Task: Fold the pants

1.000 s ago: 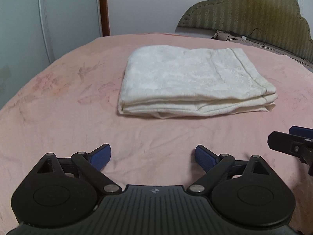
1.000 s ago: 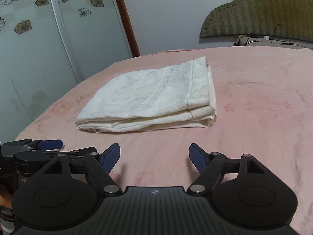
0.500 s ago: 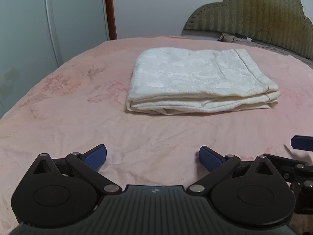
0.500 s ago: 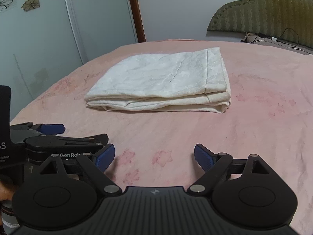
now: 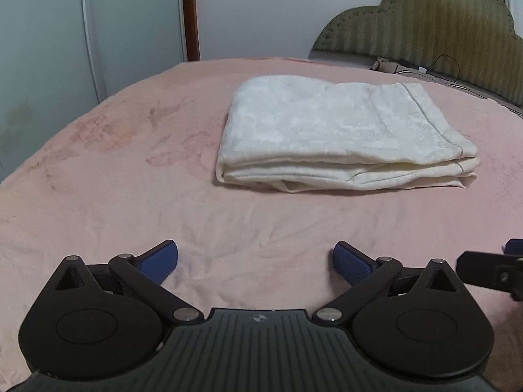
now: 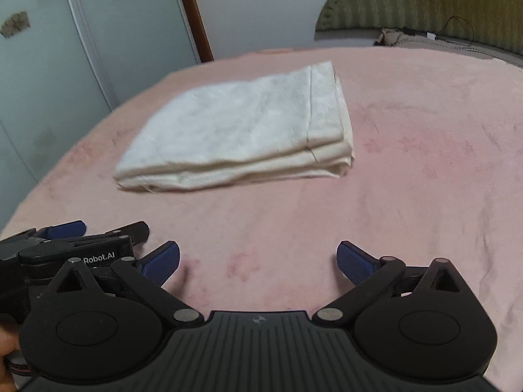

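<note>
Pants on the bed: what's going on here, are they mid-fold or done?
The white pants lie folded in a flat stack on the pink bedspread. Neither gripper touches them: the left gripper and right gripper are both open and empty, short of the stack. The fold looks finished.

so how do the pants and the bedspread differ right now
The pants are white; the bedspread is pink with faint flower prints. The pants are folded into a thick layered stack, while the bedspread lies spread flat with light wrinkles. The pants cover only a small patch; the bedspread fills most of both views. Both are soft fabric, and neither gripper touches the pants.
</note>
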Action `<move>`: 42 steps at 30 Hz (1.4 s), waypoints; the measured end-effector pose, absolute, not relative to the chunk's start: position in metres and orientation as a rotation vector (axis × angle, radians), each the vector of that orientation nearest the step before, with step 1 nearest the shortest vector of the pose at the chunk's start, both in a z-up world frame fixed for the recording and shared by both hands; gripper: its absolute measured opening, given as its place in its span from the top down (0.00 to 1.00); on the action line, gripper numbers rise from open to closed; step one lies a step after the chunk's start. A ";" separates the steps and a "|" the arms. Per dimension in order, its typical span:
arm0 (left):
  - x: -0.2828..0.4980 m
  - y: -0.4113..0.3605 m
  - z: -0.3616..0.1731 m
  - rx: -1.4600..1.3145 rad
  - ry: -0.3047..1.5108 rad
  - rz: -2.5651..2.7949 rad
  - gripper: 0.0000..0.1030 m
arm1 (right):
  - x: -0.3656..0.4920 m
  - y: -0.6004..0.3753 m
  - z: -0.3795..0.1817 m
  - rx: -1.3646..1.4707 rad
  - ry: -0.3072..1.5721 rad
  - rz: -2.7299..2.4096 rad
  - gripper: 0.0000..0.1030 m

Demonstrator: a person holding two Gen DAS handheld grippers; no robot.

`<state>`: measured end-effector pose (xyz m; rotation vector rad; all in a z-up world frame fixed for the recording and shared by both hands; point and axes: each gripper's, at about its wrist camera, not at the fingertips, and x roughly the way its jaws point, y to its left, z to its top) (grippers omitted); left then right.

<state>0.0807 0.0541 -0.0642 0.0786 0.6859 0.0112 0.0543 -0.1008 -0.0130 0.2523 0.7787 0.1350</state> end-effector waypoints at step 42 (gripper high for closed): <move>0.079 0.055 -0.066 0.058 0.691 0.022 0.00 | 0.052 -0.079 -0.032 0.078 0.712 -0.019 0.00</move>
